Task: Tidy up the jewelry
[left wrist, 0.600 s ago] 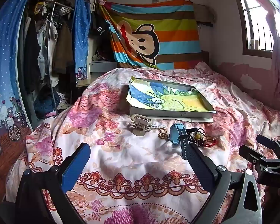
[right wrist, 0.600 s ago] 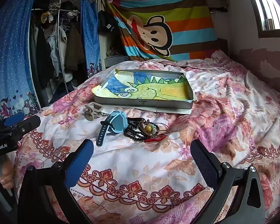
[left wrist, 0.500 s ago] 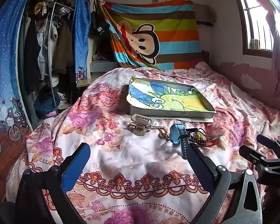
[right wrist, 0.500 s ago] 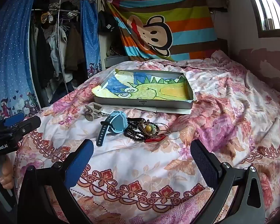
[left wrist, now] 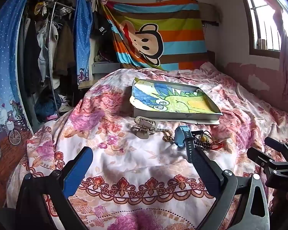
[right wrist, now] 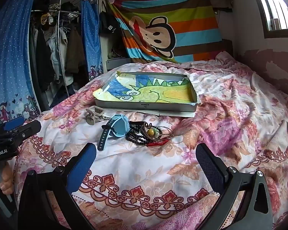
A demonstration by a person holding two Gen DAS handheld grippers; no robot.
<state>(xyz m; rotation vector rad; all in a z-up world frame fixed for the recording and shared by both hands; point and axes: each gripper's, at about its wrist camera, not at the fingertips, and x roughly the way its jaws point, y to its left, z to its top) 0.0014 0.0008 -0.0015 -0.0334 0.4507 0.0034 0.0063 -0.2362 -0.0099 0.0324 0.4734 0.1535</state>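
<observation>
A shallow grey tray lined with a crayon drawing lies on the floral bedspread. In front of it lie a beige hair claw, a gold chain, a blue watch with a dark strap, and a heap of black bead, brown cord and red string bracelets. My left gripper is open and empty, short of the jewelry. My right gripper is open and empty, just in front of the bracelets.
The bed fills the middle, with rumpled folds to the right. An open wardrobe with hanging clothes and a blue curtain stand left. A striped monkey blanket hangs behind. A window is right.
</observation>
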